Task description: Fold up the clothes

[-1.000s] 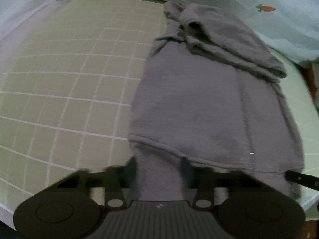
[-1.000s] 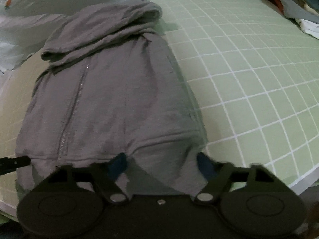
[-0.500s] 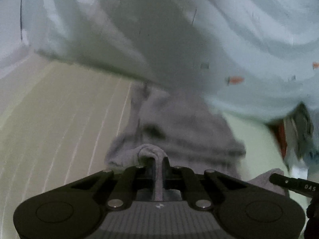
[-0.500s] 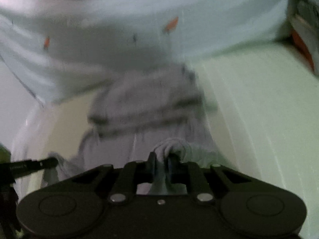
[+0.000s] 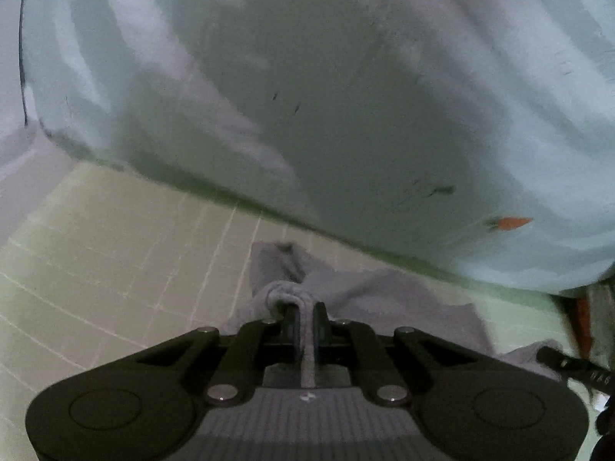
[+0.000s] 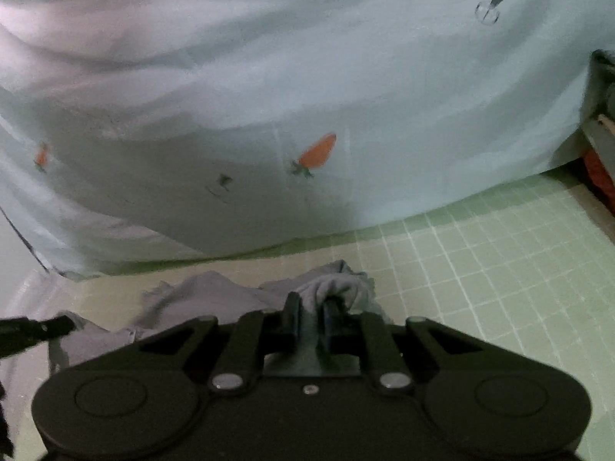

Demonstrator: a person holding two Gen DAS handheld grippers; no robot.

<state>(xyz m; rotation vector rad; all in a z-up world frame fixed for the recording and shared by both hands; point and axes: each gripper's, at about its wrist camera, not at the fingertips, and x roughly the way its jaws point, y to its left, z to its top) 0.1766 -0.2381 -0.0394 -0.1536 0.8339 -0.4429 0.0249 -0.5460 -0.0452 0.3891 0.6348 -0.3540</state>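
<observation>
Left gripper (image 5: pixel 304 317) pinched tight on a bunched fold of grey hoodie (image 5: pixel 369 299); right gripper (image 6: pixel 310 313) likewise clamped on its hem. Hoodie on green grid sheet (image 6: pixel 480 269), below carrot-print duvet (image 6: pixel 307 96). Lower hoodie hidden behind gripper bodies.

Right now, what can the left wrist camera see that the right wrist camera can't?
Only the left view: the left hand-held gripper pinching the hoodie, and a pale strip at the far left.

Only the right view: the right hand-held gripper pinching the hoodie, and the hoodie's zipper.

Both: the carrot-print quilt, the green checked sheet, and the other gripper poking in at the edge.
</observation>
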